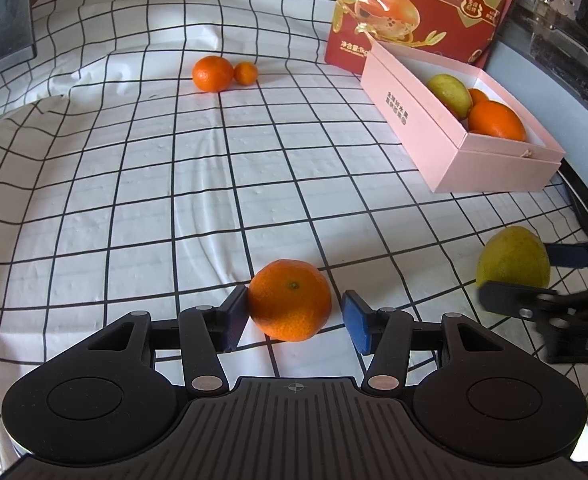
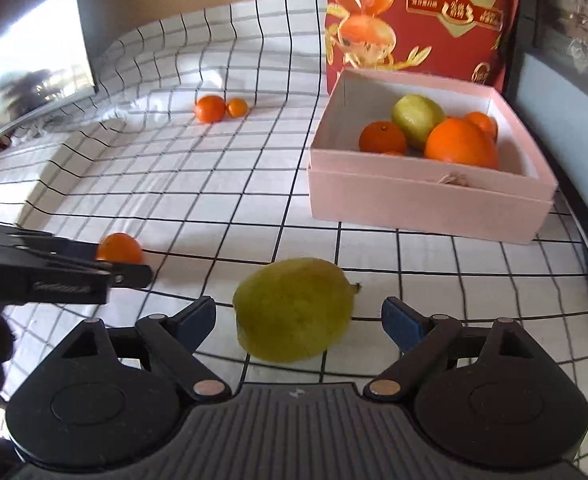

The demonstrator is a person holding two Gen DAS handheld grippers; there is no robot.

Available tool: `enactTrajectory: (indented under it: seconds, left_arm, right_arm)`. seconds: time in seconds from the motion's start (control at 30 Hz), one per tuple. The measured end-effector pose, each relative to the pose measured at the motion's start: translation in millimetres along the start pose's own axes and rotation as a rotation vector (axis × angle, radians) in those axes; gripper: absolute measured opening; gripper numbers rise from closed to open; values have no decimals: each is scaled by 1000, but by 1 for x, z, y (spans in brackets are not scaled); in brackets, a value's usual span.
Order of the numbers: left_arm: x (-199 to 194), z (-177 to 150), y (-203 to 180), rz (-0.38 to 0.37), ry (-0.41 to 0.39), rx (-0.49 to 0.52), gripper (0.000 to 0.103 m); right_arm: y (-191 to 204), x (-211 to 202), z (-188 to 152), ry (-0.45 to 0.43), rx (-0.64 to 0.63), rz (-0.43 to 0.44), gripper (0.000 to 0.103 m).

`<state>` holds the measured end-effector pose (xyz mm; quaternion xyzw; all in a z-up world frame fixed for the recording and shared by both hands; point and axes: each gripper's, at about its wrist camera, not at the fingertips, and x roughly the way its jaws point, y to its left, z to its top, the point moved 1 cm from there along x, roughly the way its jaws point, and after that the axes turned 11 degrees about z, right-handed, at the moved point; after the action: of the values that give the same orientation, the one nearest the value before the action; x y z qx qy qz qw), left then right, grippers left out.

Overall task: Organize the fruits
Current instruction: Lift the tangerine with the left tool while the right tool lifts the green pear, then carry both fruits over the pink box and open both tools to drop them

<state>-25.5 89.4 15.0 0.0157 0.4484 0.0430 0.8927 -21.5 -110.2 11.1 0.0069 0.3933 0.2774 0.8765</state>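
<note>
My left gripper (image 1: 294, 320) is open around a mandarin (image 1: 290, 300) on the checked cloth; its left pad touches the fruit, the right pad stands apart. My right gripper (image 2: 298, 322) is open around a yellow-green lemon (image 2: 294, 310), with gaps on both sides. The right gripper and lemon (image 1: 513, 258) also show at the right edge of the left wrist view. The left gripper's fingers (image 2: 130, 274) and the mandarin (image 2: 120, 247) show at the left of the right wrist view. A pink box (image 2: 425, 196) holds a lemon, a large orange and mandarins.
Two more mandarins, one large (image 1: 212, 73) and one small (image 1: 246, 73), lie together at the far side of the cloth. A red fruit carton (image 1: 421, 4) stands behind the pink box (image 1: 453, 148). A dark monitor (image 2: 34, 56) stands at the far left.
</note>
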Motion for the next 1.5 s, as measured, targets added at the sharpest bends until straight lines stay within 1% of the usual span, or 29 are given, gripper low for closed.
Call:
enactTrajectory:
  seconds: [0.17, 0.23, 0.3, 0.4, 0.5, 0.67, 0.77, 0.83, 0.87, 0.9, 1.0, 1.1, 1.23, 1.5]
  left_arm:
    - [-1, 0, 0, 0, -1, -22, 56]
    - [-1, 1, -1, 0, 7, -32, 56]
    - [-1, 2, 1, -8, 14, -45, 56]
    - [-1, 3, 5, -23, 19, -65, 56]
    - [-2, 2, 5, -25, 12, -69, 56]
    - [-3, -1, -1, -4, -8, -33, 56]
    - [-3, 0, -1, -2, -4, -17, 56]
    - [-3, 0, -2, 3, -1, -6, 56]
    - [-3, 1, -3, 5, 0, -2, 56]
    - [-3, 1, -3, 7, 0, 2, 56]
    - [-2, 1, -1, 0, 0, 4, 55]
    - [-2, 1, 4, -8, 1, -7, 49]
    - [-2, 1, 8, -25, 2, -30, 49]
    - [-4, 1, -1, 14, -13, -24, 47]
  right_arm:
    - [-5, 19, 6, 26, 77, 12, 91]
    - [-6, 26, 9, 40, 91, -12, 90]
    - [-3, 29, 10, 45, 69, -48, 88]
    - [-5, 26, 6, 57, 25, -65, 87]
    - [-14, 15, 0, 68, 24, -39, 87]
    - [-16, 6, -9, 84, 26, -22, 86]
    - [-11, 6, -10, 71, 16, -20, 79]
    - [-7, 8, -7, 66, 9, -12, 69]
    - [-5, 10, -6, 67, 5, -8, 67]
    - [-3, 12, -4, 69, -5, -17, 65]
    - [3, 15, -3, 80, -49, -37, 65]
    - [1, 10, -6, 90, -56, -36, 65]
    - [-9, 1, -12, 90, -66, -80, 64]
    - [-39, -11, -15, 82, -26, -159, 64]
